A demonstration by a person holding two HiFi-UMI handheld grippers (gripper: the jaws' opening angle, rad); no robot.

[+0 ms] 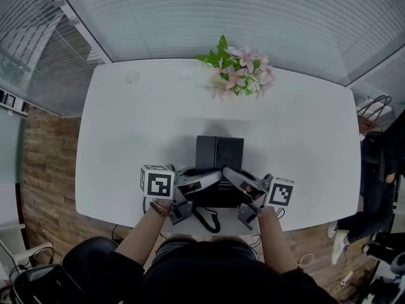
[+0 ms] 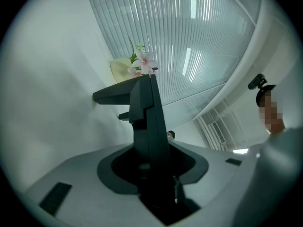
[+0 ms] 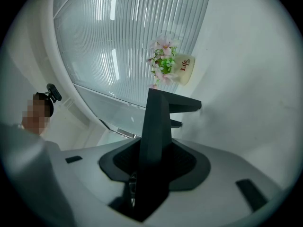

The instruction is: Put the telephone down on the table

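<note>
Left hand-held gripper (image 1: 212, 177), right hand-held gripper (image 1: 230, 175), both clamping telephone (image 1: 219, 152), flowers (image 1: 237, 75) beyond

Only readable txt afaict: "Life" in reddish letters on the cream ceramic flower pot (image 3: 185, 65). Smaller print right beside it, too tiny to read.

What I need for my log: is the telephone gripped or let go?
Gripped: the left claw and the right claw each close on the black telephone.
</note>
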